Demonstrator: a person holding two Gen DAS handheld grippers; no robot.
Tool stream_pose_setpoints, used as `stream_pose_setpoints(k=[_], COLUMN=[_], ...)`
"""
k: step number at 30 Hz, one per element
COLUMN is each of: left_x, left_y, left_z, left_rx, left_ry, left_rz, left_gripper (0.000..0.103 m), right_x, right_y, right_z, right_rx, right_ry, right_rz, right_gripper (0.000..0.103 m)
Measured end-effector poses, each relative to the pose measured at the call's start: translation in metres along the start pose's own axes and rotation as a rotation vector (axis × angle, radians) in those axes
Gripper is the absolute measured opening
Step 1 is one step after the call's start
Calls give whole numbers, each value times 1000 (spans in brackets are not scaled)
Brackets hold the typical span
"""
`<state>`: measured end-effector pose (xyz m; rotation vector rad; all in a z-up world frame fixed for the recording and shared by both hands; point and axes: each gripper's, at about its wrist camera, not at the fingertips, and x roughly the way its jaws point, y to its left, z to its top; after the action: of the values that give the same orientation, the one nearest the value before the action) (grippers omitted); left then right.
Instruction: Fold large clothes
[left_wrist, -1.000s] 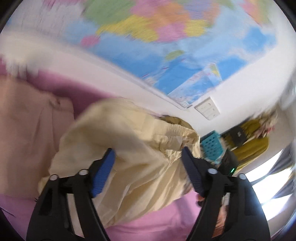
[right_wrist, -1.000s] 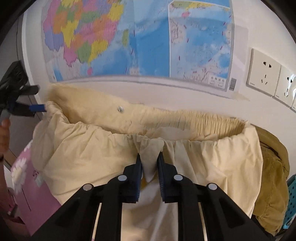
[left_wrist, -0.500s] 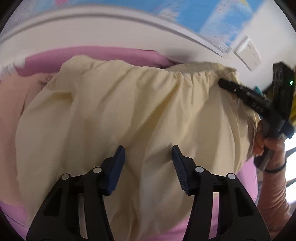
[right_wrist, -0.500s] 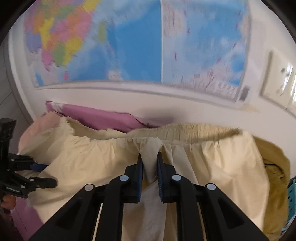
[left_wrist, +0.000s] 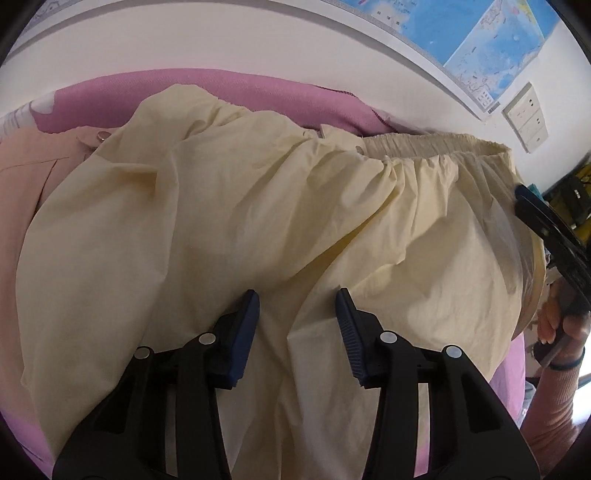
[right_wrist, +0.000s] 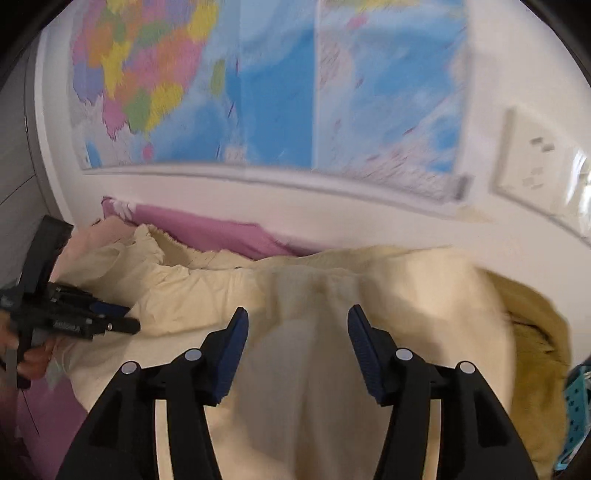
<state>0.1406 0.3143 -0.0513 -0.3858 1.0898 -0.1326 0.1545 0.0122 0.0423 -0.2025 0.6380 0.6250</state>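
Note:
A large pale yellow garment (left_wrist: 258, 206) with an elastic waistband (left_wrist: 436, 142) lies bunched on a pink sheet (left_wrist: 229, 88) against the wall. My left gripper (left_wrist: 297, 306) is open just above its middle, holding nothing. My right gripper (right_wrist: 295, 325) is open over the waistband end of the same garment (right_wrist: 332, 295), holding nothing. The right gripper also shows at the right edge of the left wrist view (left_wrist: 546, 229). The left gripper shows at the left of the right wrist view (right_wrist: 85, 317).
A peach garment (left_wrist: 33, 177) lies left of the yellow one. An olive garment (right_wrist: 535, 332) lies to its right, next to a teal basket (right_wrist: 578, 406). A wall map (right_wrist: 277, 92) and sockets (right_wrist: 535, 158) are close behind.
My right gripper has opened and let go of the waistband; the garment has dropped onto the sheet. My left gripper has come down over the garment, still open.

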Motion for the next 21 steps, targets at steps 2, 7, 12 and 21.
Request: stream_pose_setpoints(k=[2,7,12,21], left_x=[2,1,-53,-117], left_y=[-2,-3,-11,22], left_z=[-1,-1,-29,-125], left_rx=[-1,-5,28,-17], left_ry=[-1,-26,-186,-295], left_rz=[-10,4,1,-175], left_gripper=[44,46,57,76], right_x=[7,38,-17,-91], right_y=[-15,-47,-53,-73], right_z=[-9,-32,-36,-143], right_rx=[19,146,257,552], right_ry=[60,161,65,91], right_rz=[-40,-9,103,423], right_gripper=[53,49,61,80])
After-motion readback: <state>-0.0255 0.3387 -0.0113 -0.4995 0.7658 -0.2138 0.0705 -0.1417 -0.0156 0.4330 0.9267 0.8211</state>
